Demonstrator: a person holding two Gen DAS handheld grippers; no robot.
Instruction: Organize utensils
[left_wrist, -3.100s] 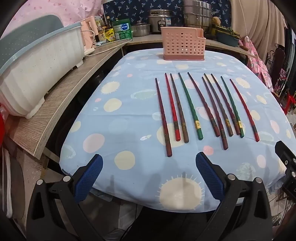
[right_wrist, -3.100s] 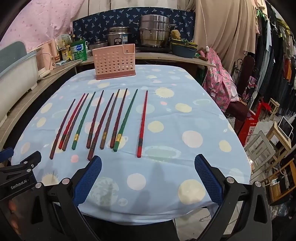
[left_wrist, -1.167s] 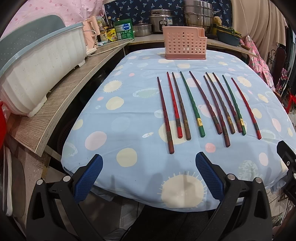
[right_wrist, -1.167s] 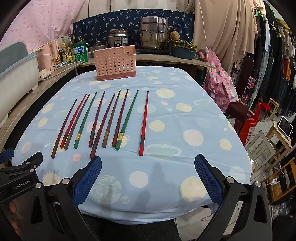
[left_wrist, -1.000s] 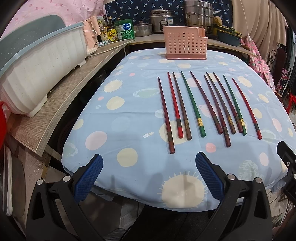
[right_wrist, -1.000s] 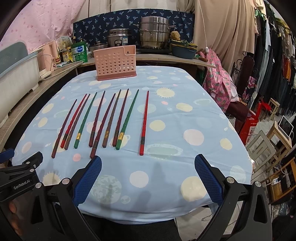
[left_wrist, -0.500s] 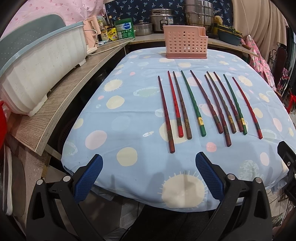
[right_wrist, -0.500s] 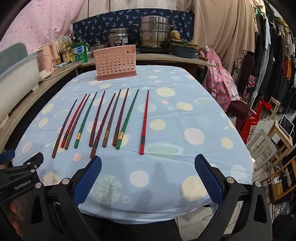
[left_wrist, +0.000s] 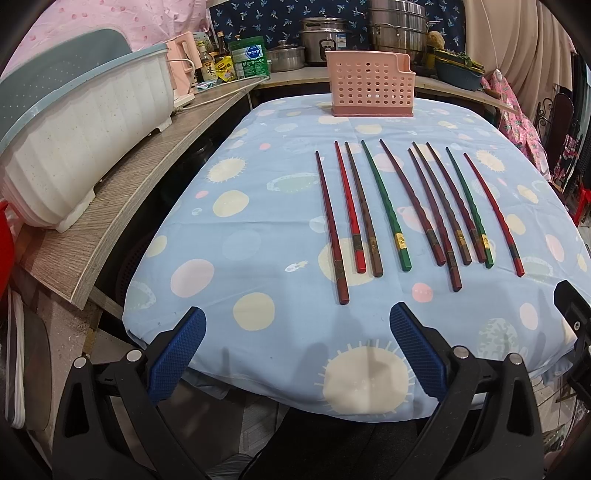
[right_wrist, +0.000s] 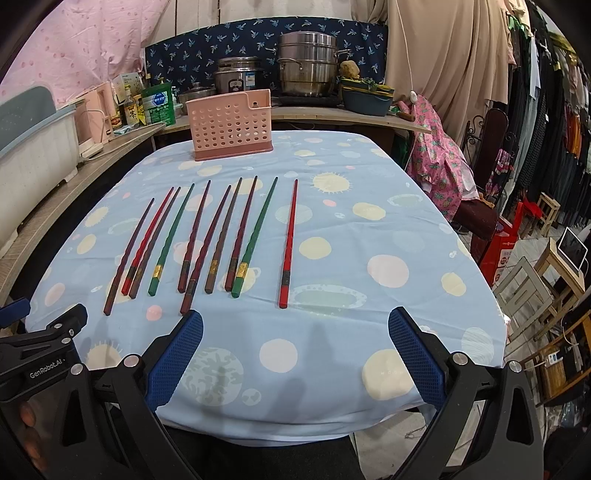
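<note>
1. The left gripper (left_wrist: 295, 345) has its jaws spread wide with nothing between them; the right gripper (right_wrist: 293, 347) is the same, wide apart and empty.
2. Both hang low at the near edge of the table (left_wrist: 258, 206), short of the chopsticks (left_wrist: 402, 206), which lie side by side on the spotted cloth, thick ends toward the grippers.
3. The pink basket (left_wrist: 371, 88) stands upright beyond the chopsticks' thin tips, well apart from them, and looks empty.
4. Judged from this, the step in hand is the first pick. It would go best on an outlying stick: the red chopstick (right_wrist: 288, 243) lies apart from the row, on the side away from the left gripper, so the jaws can close across it without nudging a neighbour.
5. Grip near the thick end, jaws crosswise to the stick; the crowded middle sticks risk being pinched in twos.
6. Both grippers point level and forward toward the basket, side by side, neither tilted.
</note>
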